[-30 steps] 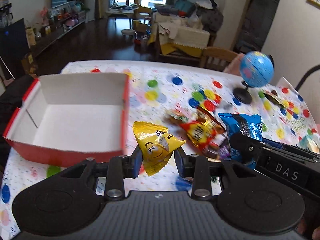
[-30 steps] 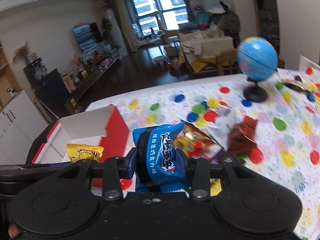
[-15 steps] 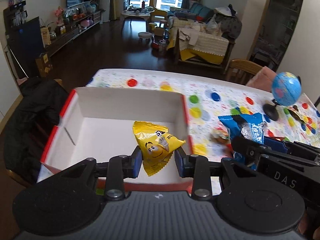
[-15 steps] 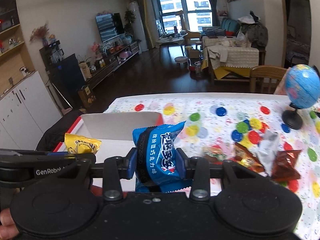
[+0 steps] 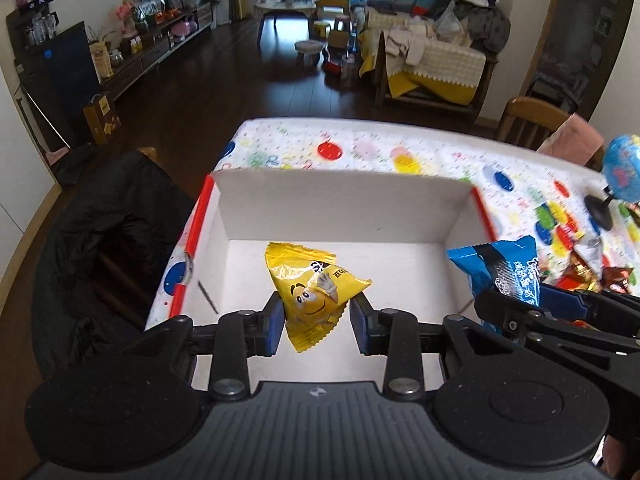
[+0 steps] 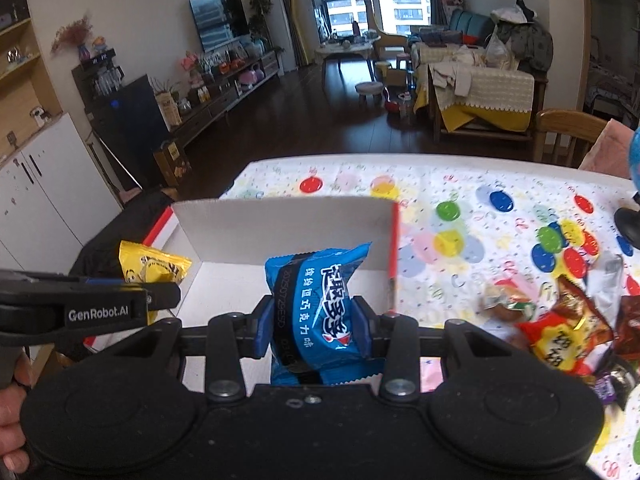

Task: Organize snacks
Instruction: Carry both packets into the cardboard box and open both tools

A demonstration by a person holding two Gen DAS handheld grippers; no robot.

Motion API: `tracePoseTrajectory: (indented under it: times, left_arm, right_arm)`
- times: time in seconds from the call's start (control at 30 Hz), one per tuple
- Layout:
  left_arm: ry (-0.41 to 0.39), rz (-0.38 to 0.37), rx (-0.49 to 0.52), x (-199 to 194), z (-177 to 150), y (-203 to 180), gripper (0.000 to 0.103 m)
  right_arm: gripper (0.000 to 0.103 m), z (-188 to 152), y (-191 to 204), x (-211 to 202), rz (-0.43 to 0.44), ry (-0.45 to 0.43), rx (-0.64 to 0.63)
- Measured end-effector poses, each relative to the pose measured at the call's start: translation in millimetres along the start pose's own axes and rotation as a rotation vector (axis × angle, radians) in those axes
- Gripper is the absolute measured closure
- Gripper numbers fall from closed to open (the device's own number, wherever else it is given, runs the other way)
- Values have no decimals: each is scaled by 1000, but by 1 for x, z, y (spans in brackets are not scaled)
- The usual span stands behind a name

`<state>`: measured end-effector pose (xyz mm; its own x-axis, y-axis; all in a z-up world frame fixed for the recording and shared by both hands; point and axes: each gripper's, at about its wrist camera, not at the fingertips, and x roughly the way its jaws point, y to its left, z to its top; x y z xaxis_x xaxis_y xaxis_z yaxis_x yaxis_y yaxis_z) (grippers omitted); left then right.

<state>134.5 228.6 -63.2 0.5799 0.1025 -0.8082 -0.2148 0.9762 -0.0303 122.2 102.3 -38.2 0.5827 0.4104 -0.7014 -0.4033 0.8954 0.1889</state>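
My left gripper [image 5: 316, 326] is shut on a yellow M&M's packet [image 5: 314, 286] and holds it above the inside of the red-and-white cardboard box [image 5: 344, 208]. My right gripper [image 6: 316, 330] is shut on a blue snack packet [image 6: 316, 300] and holds it over the box's right half, near its red right wall [image 6: 394, 256]. The blue packet also shows in the left wrist view [image 5: 504, 268], and the yellow packet in the right wrist view [image 6: 152, 266]. The box floor looks bare.
A pile of loose snack packets [image 6: 560, 324] lies on the polka-dot tablecloth [image 6: 460, 208] right of the box. A blue globe [image 5: 622, 168] stands at the far right. A black jacket on a chair [image 5: 104, 232] sits off the table's left edge.
Both grippers have moved left from over the snack pile to above the box, each still holding its packet. The box now fills the middle of both views.
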Motion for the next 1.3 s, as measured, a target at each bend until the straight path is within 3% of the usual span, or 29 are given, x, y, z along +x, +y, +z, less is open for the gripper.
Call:
tracePoseTrajectory:
  times: [0.4,0.87,1.03,1.13,1.3]
  left_arm:
    - [138,-15,78,58,-3,21,69]
    - [176,-27,133,76,-12,22,67]
    - [168,-43,129,74,-12,23,59]
    - [155,-54,118,69,-12,26,49]
    - [122,-84,105,54,-11,29,43]
  right_arm:
    - [65,-13,31,51,-42,99,-15]
    - [62,-25,39,68,-100,149,-1]
    - [61,-25,40,65,-97,138,-2]
    - [57,-25,40,61,-91,125,2]
    - [47,-24,38,48,-90,93,22]
